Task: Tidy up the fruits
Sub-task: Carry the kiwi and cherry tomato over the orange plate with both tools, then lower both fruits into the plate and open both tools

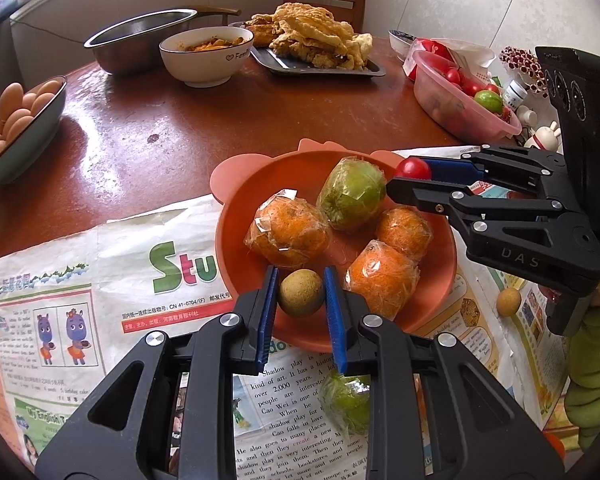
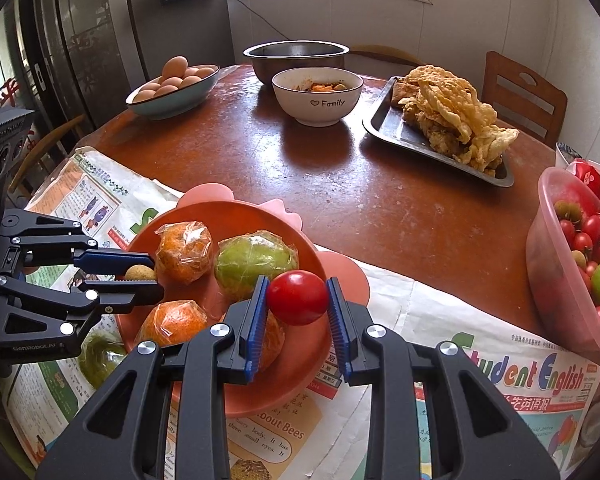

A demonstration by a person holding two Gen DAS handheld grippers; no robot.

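Nearest, lower centre: left claw (image 1: 301, 294) clamped on a small brown fruit (image 1: 301, 293), right claw (image 2: 297, 298) clamped on a cherry tomato (image 2: 297, 297), both poised over the orange plate (image 2: 300, 376) of wrapped citrus, seemingly for depositing. Beyond, at right edge: pink tub (image 2: 556, 280) of tomatoes on the table (image 2: 340, 184).

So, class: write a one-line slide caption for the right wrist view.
Right gripper holds a cherry tomato above the orange plate of wrapped fruit.
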